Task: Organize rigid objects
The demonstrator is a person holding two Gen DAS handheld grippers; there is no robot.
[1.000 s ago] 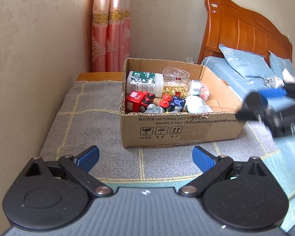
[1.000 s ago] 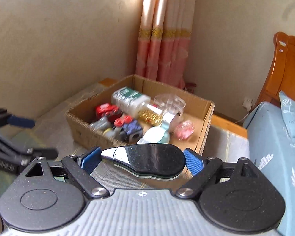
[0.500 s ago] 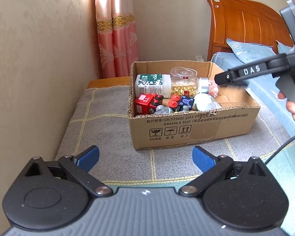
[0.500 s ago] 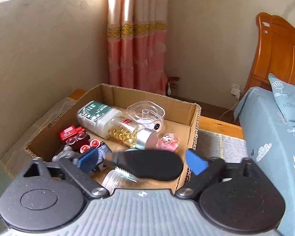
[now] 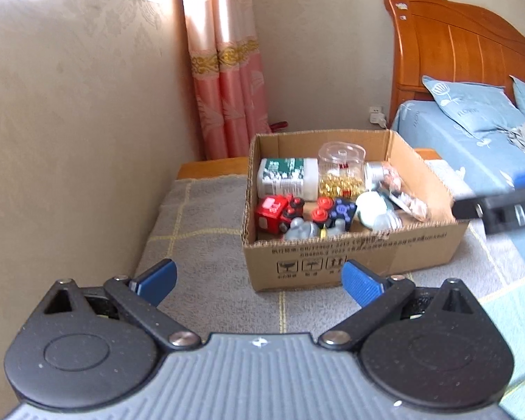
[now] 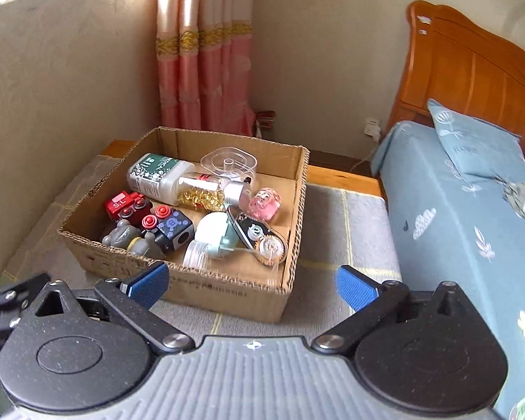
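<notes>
Right wrist view shows both tongs, right and left, spread apart and empty — the crowded box risks jostling the black case at 12 o'clock against neighbouring jars.

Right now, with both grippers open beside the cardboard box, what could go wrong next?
The black oval case lies tilted on the crowded pile near the brown cardboard box's right wall, so it may slide. Reaching in again with the right gripper could knock the clear plastic jar. The left gripper sits close to the box front and might nudge it.

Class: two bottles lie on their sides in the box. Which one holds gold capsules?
The clear bottle with the silver cap; the white bottle beside it is opaque, green-labelled.
</notes>
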